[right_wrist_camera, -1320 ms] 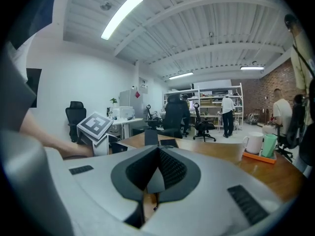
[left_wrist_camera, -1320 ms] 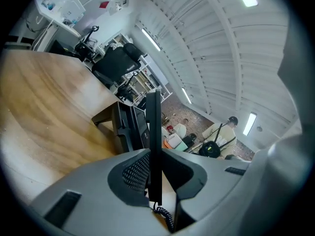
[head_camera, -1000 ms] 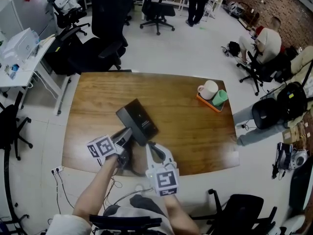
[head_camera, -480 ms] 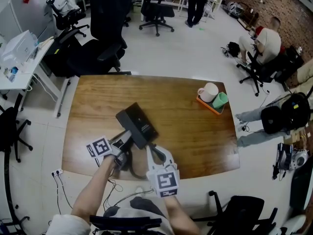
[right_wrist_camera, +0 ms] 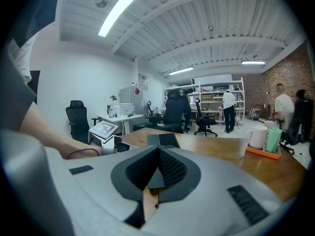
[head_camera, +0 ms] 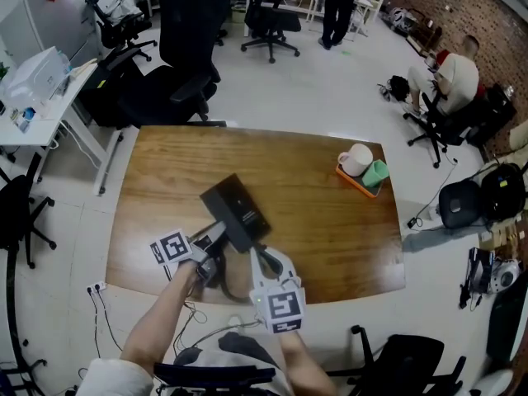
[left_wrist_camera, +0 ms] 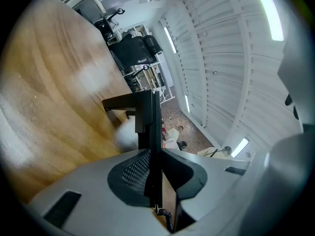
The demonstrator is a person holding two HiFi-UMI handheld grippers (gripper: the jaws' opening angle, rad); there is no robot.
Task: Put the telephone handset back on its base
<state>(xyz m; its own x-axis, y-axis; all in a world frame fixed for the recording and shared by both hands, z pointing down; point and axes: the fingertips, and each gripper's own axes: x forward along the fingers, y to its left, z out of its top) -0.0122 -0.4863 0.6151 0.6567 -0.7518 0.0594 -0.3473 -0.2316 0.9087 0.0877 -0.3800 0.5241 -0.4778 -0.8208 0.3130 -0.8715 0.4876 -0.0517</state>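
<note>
The left gripper (left_wrist_camera: 151, 156) clenches the handset (left_wrist_camera: 150, 127) (held edge-on); the right gripper (right_wrist_camera: 158, 151) is closed, empty. Best to roll the handset flat, then lower it squarely onto the base (head_camera: 233, 207).

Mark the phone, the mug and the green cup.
phone (head_camera: 235, 211): head view, middle of its black top face.
mug (head_camera: 357, 158): head view, white body.
green cup (head_camera: 375, 172): head view, its side.

Open-plan office: wooden table (head_camera: 313, 221) on pale floor (head_camera: 313, 89), black office chairs (head_camera: 186, 64) behind, white desk (head_camera: 45, 124) at left, brick wall (head_camera: 462, 7) at right, shelving (right_wrist_camera: 209, 88) far back, tube lights (right_wrist_camera: 117, 11) on white ribbed ceiling (right_wrist_camera: 206, 14).
</note>
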